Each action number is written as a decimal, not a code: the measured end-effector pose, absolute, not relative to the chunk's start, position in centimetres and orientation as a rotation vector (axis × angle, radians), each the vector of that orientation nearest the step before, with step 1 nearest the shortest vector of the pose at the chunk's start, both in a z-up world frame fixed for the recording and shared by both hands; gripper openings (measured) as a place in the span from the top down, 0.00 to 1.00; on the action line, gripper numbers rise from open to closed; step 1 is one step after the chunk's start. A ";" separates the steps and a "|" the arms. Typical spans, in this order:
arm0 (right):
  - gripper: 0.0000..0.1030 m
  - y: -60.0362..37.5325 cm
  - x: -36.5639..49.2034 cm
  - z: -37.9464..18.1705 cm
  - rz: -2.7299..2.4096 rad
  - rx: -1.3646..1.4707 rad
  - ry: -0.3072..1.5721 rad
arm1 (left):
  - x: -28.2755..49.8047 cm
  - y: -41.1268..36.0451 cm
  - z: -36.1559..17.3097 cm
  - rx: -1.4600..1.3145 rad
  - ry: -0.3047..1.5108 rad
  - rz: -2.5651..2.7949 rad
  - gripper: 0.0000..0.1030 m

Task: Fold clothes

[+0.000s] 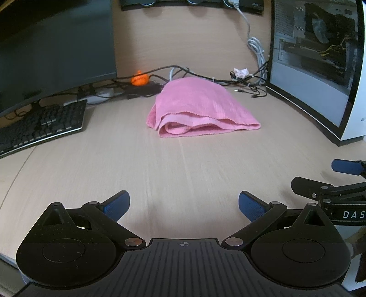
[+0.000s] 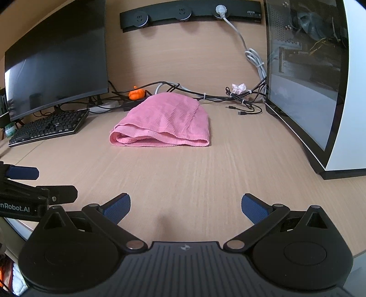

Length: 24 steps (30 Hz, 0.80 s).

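A pink ribbed cloth [image 1: 199,107] lies folded in a loose stack on the wooden desk [image 1: 160,164], its layered edges facing me; it also shows in the right wrist view [image 2: 164,121]. My left gripper [image 1: 184,204] is open and empty, low over the desk's near part, well short of the cloth. My right gripper [image 2: 185,205] is open and empty too, beside the left one. The right gripper's blue pad shows at the left view's right edge [image 1: 345,166], and the left gripper's finger shows at the right view's left edge [image 2: 22,173].
A dark monitor [image 2: 57,59] and black keyboard [image 2: 50,126] stand at the left. A glass-sided PC case [image 2: 306,80] stands at the right. Cables [image 2: 240,100], an orange toy [image 2: 136,93] and crumpled paper [image 2: 239,88] lie behind the cloth. A socket strip [image 2: 189,14] is on the back wall.
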State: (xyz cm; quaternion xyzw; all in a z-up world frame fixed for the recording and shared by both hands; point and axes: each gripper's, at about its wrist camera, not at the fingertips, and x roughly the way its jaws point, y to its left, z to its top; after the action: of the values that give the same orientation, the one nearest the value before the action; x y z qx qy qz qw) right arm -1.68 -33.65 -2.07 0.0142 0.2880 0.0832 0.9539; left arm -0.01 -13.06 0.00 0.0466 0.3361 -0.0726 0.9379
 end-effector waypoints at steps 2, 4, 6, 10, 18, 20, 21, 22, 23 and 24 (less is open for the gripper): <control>0.00 -33.7 -1.6 -2.1 0.167 0.027 0.586 | 0.1 -13.1 0.0 0.089 0.690 -0.148 0.00; 0.00 -33.8 -1.6 -2.1 0.167 0.027 0.587 | 0.2 -13.1 0.0 0.083 0.694 -0.147 0.00; 0.00 -33.9 -1.5 -2.1 0.166 0.028 0.587 | 0.3 -13.1 0.0 0.082 0.697 -0.143 0.00; 0.00 -34.0 -1.4 -2.1 0.162 0.035 0.587 | 0.5 -13.1 -0.1 0.084 0.701 -0.142 0.00; 0.00 -34.0 -1.3 -2.1 0.162 0.038 0.589 | 0.6 -12.9 -0.2 0.072 0.716 -0.145 0.00; 0.00 -34.1 -1.3 -2.2 0.161 0.038 0.592 | 0.6 -12.9 -0.2 0.071 0.716 -0.144 0.00; 0.00 -34.1 -1.3 -2.2 0.160 0.038 0.593 | 0.6 -12.9 -0.2 0.071 0.716 -0.144 0.00; 0.00 -34.1 -1.3 -2.2 0.160 0.039 0.595 | 0.6 -12.9 -0.2 0.071 0.715 -0.144 0.00; 0.00 -34.1 -1.3 -2.2 0.159 0.039 0.596 | 0.6 -12.9 -0.2 0.070 0.715 -0.144 0.00; 0.00 -34.1 -1.3 -2.2 0.160 0.039 0.598 | 0.6 -12.9 -0.2 0.070 0.715 -0.144 0.00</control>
State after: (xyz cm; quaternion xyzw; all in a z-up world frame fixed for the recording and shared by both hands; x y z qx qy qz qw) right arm -1.29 -34.11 -2.25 0.0194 0.2940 0.0786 0.9524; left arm 0.60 -12.89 -0.24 0.0340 0.3495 -0.0702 0.9337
